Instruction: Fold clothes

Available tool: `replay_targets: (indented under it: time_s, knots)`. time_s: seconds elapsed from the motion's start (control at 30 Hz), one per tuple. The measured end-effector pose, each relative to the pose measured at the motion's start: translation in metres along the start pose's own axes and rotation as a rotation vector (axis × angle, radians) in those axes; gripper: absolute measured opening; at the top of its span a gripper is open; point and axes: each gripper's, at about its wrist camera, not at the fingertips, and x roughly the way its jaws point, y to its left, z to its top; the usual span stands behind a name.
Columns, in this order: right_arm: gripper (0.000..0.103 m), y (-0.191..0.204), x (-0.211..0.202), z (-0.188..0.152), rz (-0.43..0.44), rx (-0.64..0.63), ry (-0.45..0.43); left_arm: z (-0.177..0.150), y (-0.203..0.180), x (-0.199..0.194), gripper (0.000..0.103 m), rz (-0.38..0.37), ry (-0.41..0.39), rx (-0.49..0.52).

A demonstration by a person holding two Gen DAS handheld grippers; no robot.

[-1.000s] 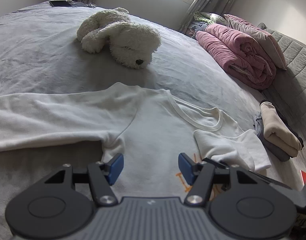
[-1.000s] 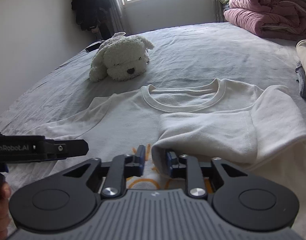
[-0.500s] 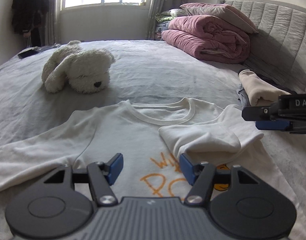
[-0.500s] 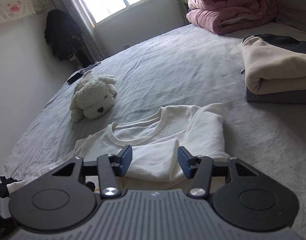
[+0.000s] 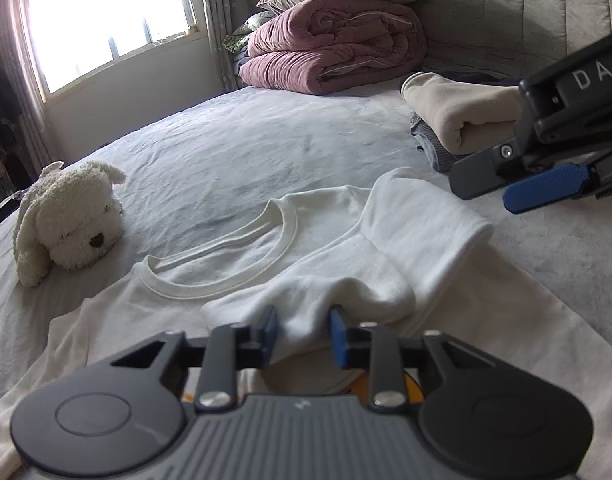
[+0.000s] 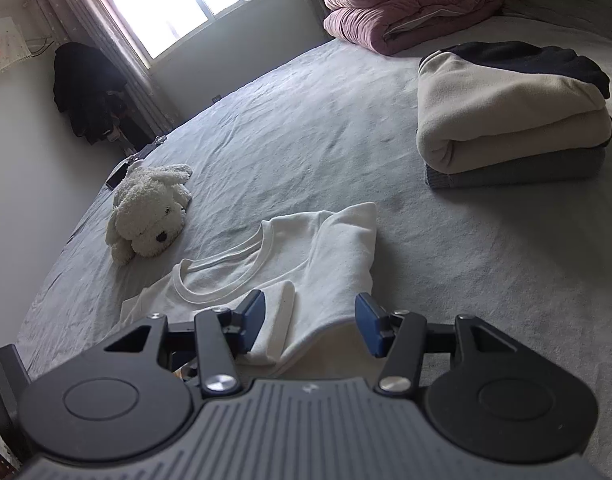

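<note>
Scene: a white T-shirt [image 5: 306,264] lies face up on a grey bed [image 5: 266,140], collar toward the window; a toy dog [image 5: 66,220] sits just beside its far shoulder.
Done pile: folded clothes [image 6: 506,120] are stacked well apart from the shirt, near a rolled pink quilt [image 5: 334,52].
Shirt state: one sleeve [image 5: 346,284] is already turned in across the chest; the other side lies unfolded.
Left gripper [image 5: 302,334]: the jaws are closing, and sleeve cloth is bunched between the blue pads, which press on it.
Right gripper [image 6: 312,326]: the jaws stand about half open above the folded edge of the shirt; cloth lies below the gap, but the pads grip nothing.
Step in hand: judged to be tidying the folded-in sleeve so that it lies flat.
Next move calls for: a gentle pull to smooth the bunched cloth, a release, then a pinch on the unfolded side to bring it over.
</note>
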Motion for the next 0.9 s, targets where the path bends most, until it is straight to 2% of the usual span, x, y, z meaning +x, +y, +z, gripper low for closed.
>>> replay_targets:
  time_s: [0.17,0.33,0.5,0.67,0.7,0.77,0.83,0.9]
  knots:
    - [0.055,-0.003,0.002,-0.001,-0.008,0.008,0.010,0.000,0.021,-0.017,0.004,0.034,-0.066,-0.112]
    - [0.055,-0.003,0.005,-0.002,-0.016,0.008,0.019,-0.012,0.064,-0.039,0.003,0.033,-0.110,-0.309]
    - [0.055,-0.002,0.010,-0.006,-0.039,-0.009,0.035,-0.035,0.103,-0.049,0.002,0.000,-0.082,-0.488]
    - [0.055,0.000,0.016,-0.011,-0.066,-0.031,0.051,-0.059,0.125,-0.052,0.006,-0.018,-0.038,-0.576]
    - [0.055,0.000,0.017,-0.013,-0.073,-0.036,0.055,-0.064,0.130,-0.053,0.008,-0.026,-0.034,-0.602]
    - [0.055,0.000,0.019,-0.015,-0.084,-0.047,0.063,-0.073,0.140,-0.056,0.021,-0.070,-0.041,-0.663]
    - [0.055,0.001,0.021,-0.017,-0.094,-0.059,0.070,-0.084,0.152,-0.059,0.058,-0.135,-0.058,-0.744]
    - [0.055,0.001,0.023,-0.019,-0.105,-0.076,0.075,-0.096,0.164,-0.061,0.065,-0.211,-0.077,-0.836]
